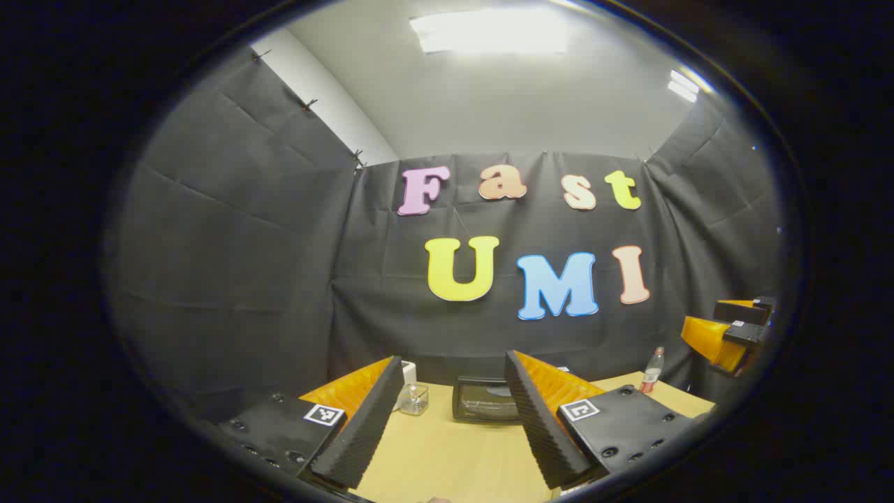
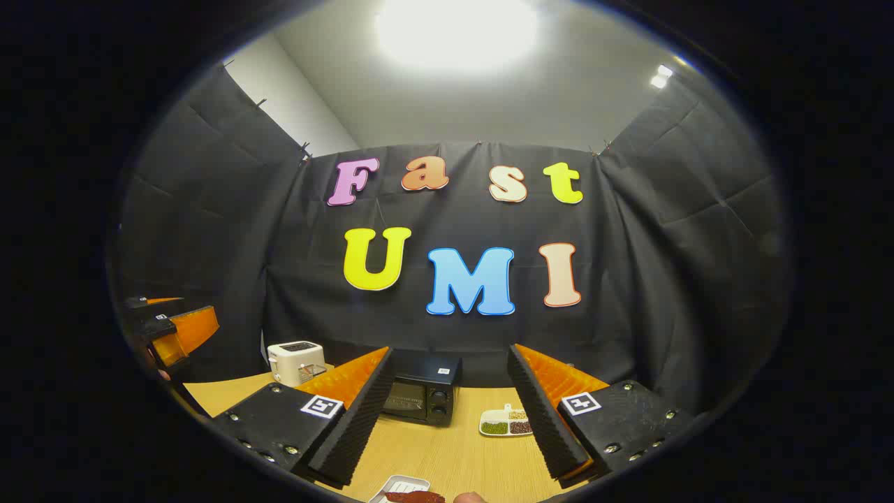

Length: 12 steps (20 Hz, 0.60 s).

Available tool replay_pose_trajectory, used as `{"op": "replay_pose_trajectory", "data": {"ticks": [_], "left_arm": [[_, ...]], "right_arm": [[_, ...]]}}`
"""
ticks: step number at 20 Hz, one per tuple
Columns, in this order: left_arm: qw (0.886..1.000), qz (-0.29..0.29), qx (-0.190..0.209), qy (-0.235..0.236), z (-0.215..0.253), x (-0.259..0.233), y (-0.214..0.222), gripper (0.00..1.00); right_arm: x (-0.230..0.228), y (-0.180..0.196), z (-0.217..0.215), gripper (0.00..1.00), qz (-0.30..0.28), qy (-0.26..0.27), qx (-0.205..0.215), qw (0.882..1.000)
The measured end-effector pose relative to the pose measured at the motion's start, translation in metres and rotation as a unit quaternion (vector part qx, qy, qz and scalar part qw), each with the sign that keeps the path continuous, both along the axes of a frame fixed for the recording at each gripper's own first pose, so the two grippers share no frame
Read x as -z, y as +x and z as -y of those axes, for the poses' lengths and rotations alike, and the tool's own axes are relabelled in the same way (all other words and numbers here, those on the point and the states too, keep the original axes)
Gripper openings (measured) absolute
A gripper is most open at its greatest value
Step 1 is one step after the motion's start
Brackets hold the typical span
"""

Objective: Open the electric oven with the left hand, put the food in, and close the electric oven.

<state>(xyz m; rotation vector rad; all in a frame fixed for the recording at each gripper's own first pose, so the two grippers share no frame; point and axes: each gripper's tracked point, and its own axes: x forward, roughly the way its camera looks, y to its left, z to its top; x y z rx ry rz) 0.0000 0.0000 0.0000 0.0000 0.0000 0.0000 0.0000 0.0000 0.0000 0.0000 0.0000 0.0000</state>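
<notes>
A pale wooden counter (image 2: 447,454) carries everything here. At its far edge, against the black cloth wall, stands the black box-shaped electric oven (image 2: 422,397) with a glass door and two round knobs down its right side; the door is closed. In the left gripper view the same oven (image 1: 485,399) sits between that gripper's fingers, farther off. Near the far left corner stands a cream two-slot toaster (image 2: 296,361). Right of the oven lies a small white divided dish (image 2: 506,423) with green and brown grains. At the near edge is a white tray (image 2: 400,489) holding a dark reddish piece of food (image 2: 415,497). A clear glass jar (image 1: 414,399) and a clear plastic bottle with a red label (image 1: 652,371) stand along the far edge. The left gripper (image 1: 454,419) and the right gripper (image 2: 447,419) both hang above the counter, spread wide, gripping nothing.
</notes>
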Motion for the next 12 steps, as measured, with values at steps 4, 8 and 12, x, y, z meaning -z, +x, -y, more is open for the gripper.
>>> {"op": "replay_pose_trajectory", "data": {"ticks": [4, 8, 12], "left_arm": [[1.000, 0.003, 0.002, 0.000, 0.006, 0.000, 0.001, 1.00], [1.000, -0.001, 0.011, -0.006, 0.018, 0.000, 0.002, 1.00], [1.000, -0.003, 0.020, -0.008, 0.034, 0.002, 0.001, 1.00]], "right_arm": [[0.003, 0.002, 0.009, 0.98, 0.002, -0.001, 0.007, 1.000], [0.006, -0.003, 0.020, 0.98, -0.003, -0.006, 0.017, 1.000], [0.013, -0.005, 0.030, 0.98, -0.009, 0.003, 0.015, 1.000]]}}
